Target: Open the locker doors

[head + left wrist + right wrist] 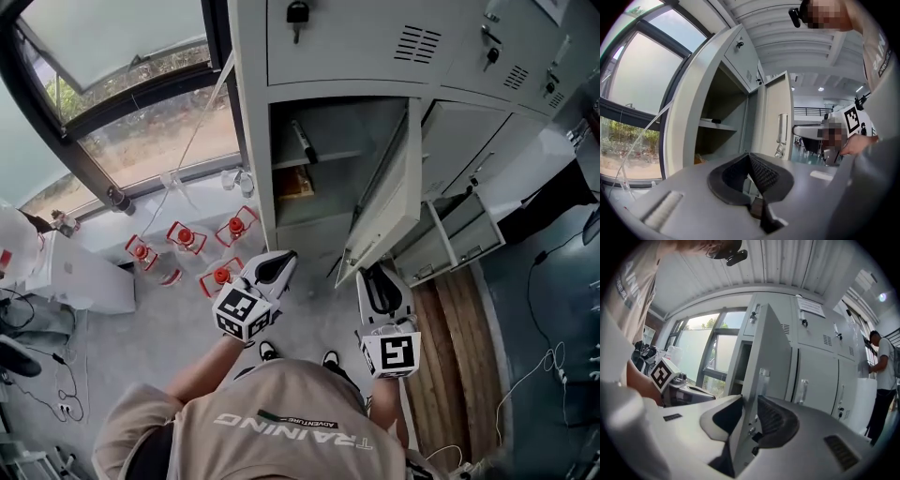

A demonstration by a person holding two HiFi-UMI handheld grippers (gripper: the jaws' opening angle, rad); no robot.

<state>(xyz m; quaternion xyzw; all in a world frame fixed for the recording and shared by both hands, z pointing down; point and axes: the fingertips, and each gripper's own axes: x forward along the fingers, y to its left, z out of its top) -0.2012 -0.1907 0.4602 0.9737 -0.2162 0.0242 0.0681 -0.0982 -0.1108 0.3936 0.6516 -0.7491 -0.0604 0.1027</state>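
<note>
A grey locker door (389, 187) stands swung out from its compartment (319, 159) in the bank of lockers. My right gripper (380, 286) is at the door's lower edge. In the right gripper view the door's edge (771, 357) runs between the jaws of that gripper (750, 401), which are shut on it. My left gripper (267, 272) hangs left of the door, in front of the open compartment, apart from it. Its jaws (750, 157) meet at the tips with nothing between them. The same door (778, 122) shows beyond them.
Inside the open compartment a shelf holds a dark stick-like item (305, 142), with a brown object (295, 183) below. To the right another locker door (459, 234) stands ajar. Red-capped bottles (187, 239) sit on the floor by the window. A person (881, 371) stands at the far lockers.
</note>
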